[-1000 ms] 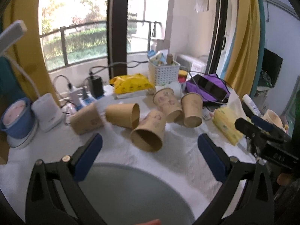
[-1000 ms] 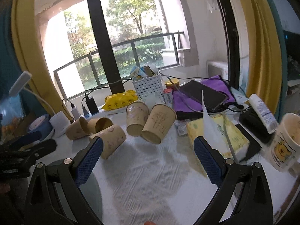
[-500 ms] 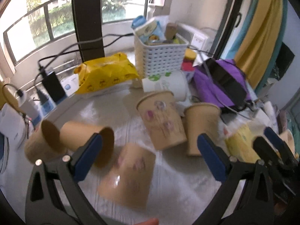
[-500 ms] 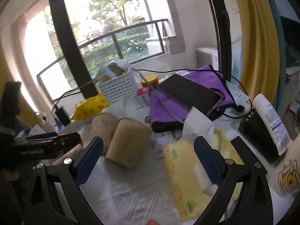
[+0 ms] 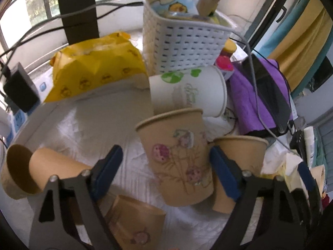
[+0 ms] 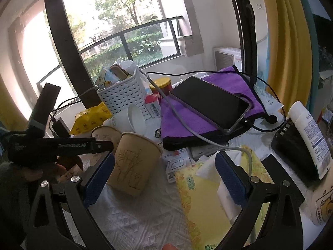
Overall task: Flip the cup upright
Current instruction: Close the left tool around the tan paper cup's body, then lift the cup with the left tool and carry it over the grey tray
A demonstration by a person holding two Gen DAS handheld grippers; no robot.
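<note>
Several tan paper cups sit on a white cloth. In the left wrist view a flower-printed cup (image 5: 179,156) stands between my open left gripper's (image 5: 166,166) fingers, with the right pad (image 5: 223,175) close to its wall and a second upright cup (image 5: 241,166) just right of it. Cups lie on their sides at the left (image 5: 47,173) and bottom (image 5: 133,223). A white cup (image 5: 187,91) lies on its side behind. In the right wrist view my open right gripper (image 6: 164,177) has a bamboo-printed cup (image 6: 133,162) beside its left pad.
A white basket (image 5: 185,39), a yellow bag (image 5: 93,62), and a phone on purple cloth (image 6: 210,104) crowd the back. A yellow tissue pack (image 6: 208,198), a white tube (image 6: 308,129) and cables lie at the right. The left gripper shows in the right wrist view (image 6: 62,145).
My left gripper moved forward and down over the cups, bringing the flower-printed cup between its fingers. My right gripper moved in toward the bamboo-printed cup. Both stayed open.
</note>
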